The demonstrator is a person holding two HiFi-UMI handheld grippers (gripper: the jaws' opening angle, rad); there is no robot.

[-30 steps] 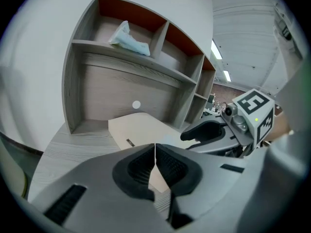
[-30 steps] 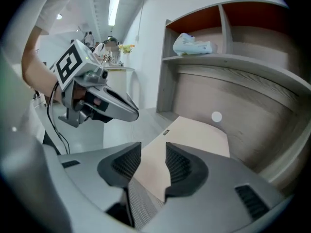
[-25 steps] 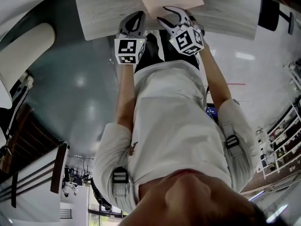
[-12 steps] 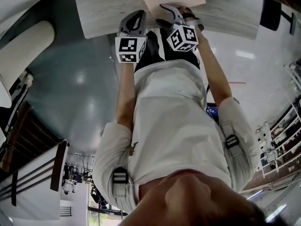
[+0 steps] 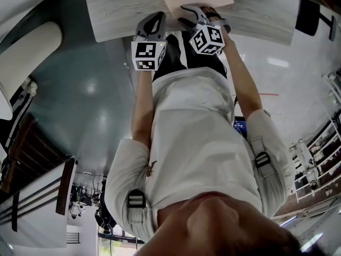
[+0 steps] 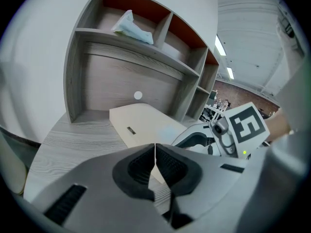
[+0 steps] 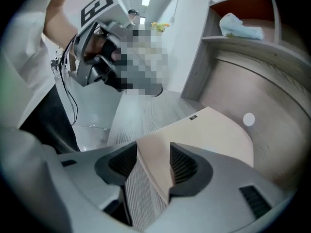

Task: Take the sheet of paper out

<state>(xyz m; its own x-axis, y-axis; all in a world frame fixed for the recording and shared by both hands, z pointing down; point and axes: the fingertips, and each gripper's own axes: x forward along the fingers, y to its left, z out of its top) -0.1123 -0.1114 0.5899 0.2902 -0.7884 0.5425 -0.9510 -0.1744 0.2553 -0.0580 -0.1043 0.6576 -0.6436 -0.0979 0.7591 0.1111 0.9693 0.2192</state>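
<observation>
My right hand-held gripper (image 7: 153, 154) — jaws apart, just closing — straddles the corner of the envelope (image 7: 214, 135); the jaws of my left hand-held gripper (image 6: 155, 149) meet on nothing.

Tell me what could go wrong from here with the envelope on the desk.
The right gripper, whose jaws have just been closing, has a corner of the envelope between them; it may pinch and crease the whole envelope, not open it. The left gripper is shut and seems not to hold the envelope, so it could slide on the desk.
</observation>
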